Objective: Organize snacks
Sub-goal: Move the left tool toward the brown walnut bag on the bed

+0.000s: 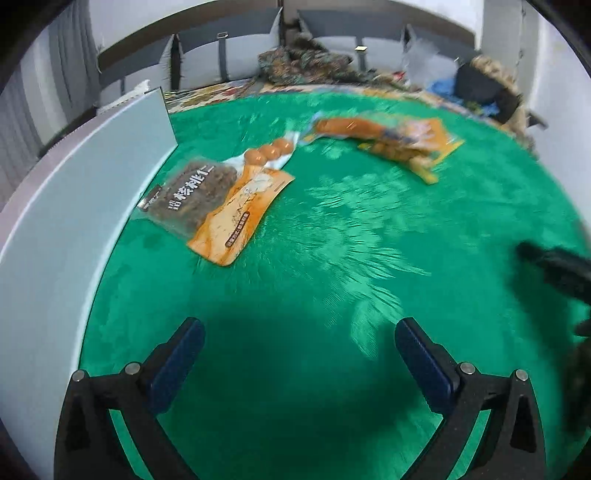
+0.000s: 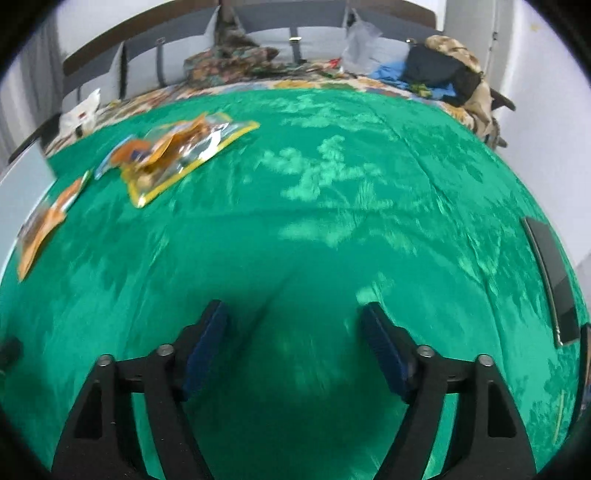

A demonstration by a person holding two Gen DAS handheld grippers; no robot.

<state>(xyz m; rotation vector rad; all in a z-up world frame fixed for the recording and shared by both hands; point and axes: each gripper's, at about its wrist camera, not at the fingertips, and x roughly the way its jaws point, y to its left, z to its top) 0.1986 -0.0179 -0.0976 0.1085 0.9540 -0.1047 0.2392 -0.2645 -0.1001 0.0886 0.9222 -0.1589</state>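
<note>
Snack packets lie on a green cloth [image 1: 332, 229]. In the left wrist view a clear walnut packet [image 1: 188, 195] lies next to an orange packet with three brown eggs [image 1: 243, 199], both close to a white box wall [image 1: 74, 206]. A pile of orange and yellow packets [image 1: 391, 140] lies farther back. My left gripper [image 1: 299, 332] is open and empty, low over bare cloth. My right gripper [image 2: 293, 314] is open and empty over bare cloth. In the right wrist view the yellow pile [image 2: 177, 155] is far left, the orange packet [image 2: 44, 225] at the left edge.
The white box [image 2: 22, 184] stands at the left edge of the cloth. A dark flat slab [image 2: 554, 277] lies at the right edge. Clothes and bags [image 2: 443, 70] are piled behind the cloth by a grey headboard [image 1: 229, 33]. The other gripper shows as a dark shape [image 1: 554, 273].
</note>
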